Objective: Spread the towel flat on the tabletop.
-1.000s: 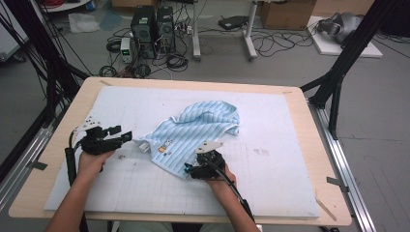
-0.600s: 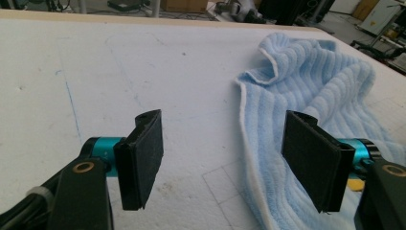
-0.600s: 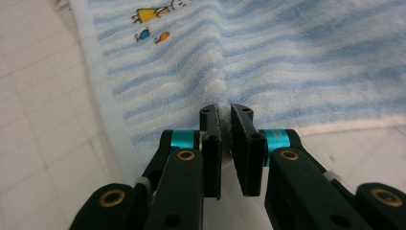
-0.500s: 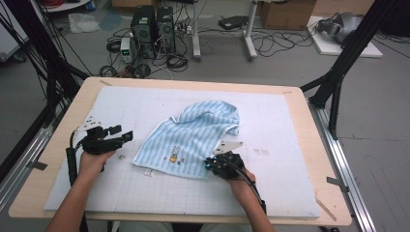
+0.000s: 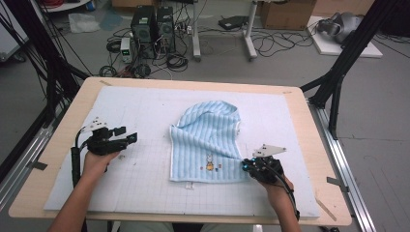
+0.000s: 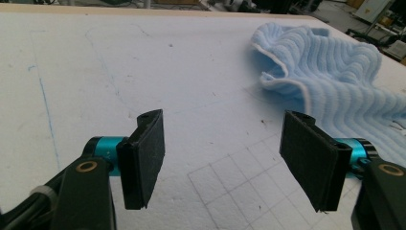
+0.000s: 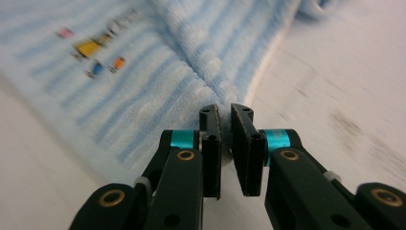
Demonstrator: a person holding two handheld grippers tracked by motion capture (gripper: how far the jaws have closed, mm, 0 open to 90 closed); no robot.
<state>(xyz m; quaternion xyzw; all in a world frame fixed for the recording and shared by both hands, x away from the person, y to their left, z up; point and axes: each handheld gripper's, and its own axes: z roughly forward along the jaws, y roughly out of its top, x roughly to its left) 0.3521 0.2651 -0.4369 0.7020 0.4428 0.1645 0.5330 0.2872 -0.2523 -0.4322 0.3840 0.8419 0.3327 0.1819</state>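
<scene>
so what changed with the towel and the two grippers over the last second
The right gripper, shut on the blue striped towel at its near right corner, pulled that corner rightward and toward the person, spreading the crumpled cloth flatter with its embroidered picture facing up. The far end stays bunched. The left gripper stayed open and parked on the white mat, apart from the towel.

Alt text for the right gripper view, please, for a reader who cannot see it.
The right gripper pinches the edge of a light blue striped towel between its nearly closed black jaws. The towel, with small colourful embroidery, lies on a white mat.
</scene>
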